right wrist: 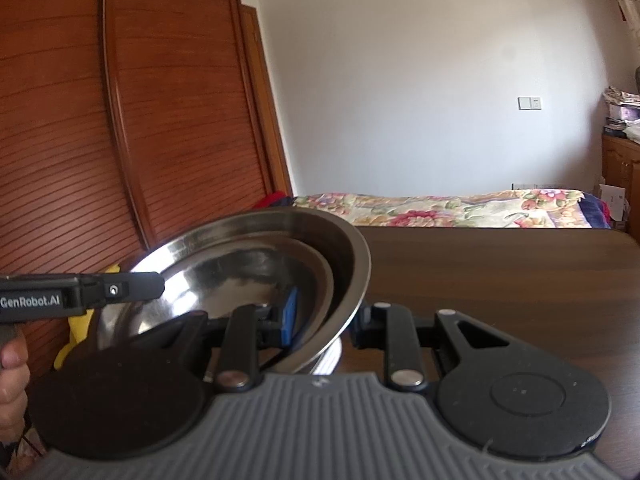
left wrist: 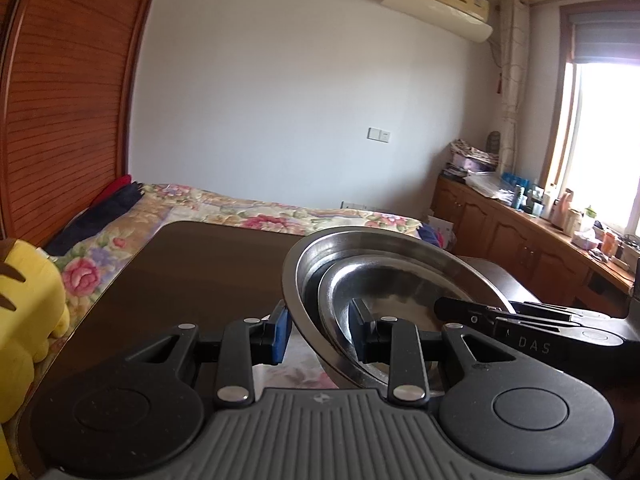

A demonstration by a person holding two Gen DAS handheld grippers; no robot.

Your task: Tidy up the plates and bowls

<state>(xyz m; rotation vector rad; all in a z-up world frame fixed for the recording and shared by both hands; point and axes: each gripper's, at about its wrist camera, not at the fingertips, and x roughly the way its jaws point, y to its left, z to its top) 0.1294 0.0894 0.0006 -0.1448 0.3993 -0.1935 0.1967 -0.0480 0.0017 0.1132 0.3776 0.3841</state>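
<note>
Two nested steel bowls, a large outer bowl (left wrist: 400, 238) (right wrist: 352, 256) and a smaller inner bowl (left wrist: 396, 284) (right wrist: 240, 268), hang tilted over a dark wooden table (left wrist: 192, 264) (right wrist: 500, 272). My left gripper (left wrist: 320, 330) straddles their near rim, with one blue pad outside and one inside, shut on both rims. My right gripper (right wrist: 324, 320) clamps the opposite rim the same way. Each gripper shows in the other's view: the right gripper's finger (left wrist: 480, 312) reaches in from the right, and the left gripper's finger (right wrist: 120, 290) from the left, held by a hand (right wrist: 12, 360).
A bed with a floral cover (left wrist: 260, 212) (right wrist: 440, 204) lies beyond the table. A yellow plush toy (left wrist: 28, 304) sits at the table's left, by a wooden wardrobe (right wrist: 120, 120). A cluttered wooden cabinet (left wrist: 520, 232) runs under the window on the right.
</note>
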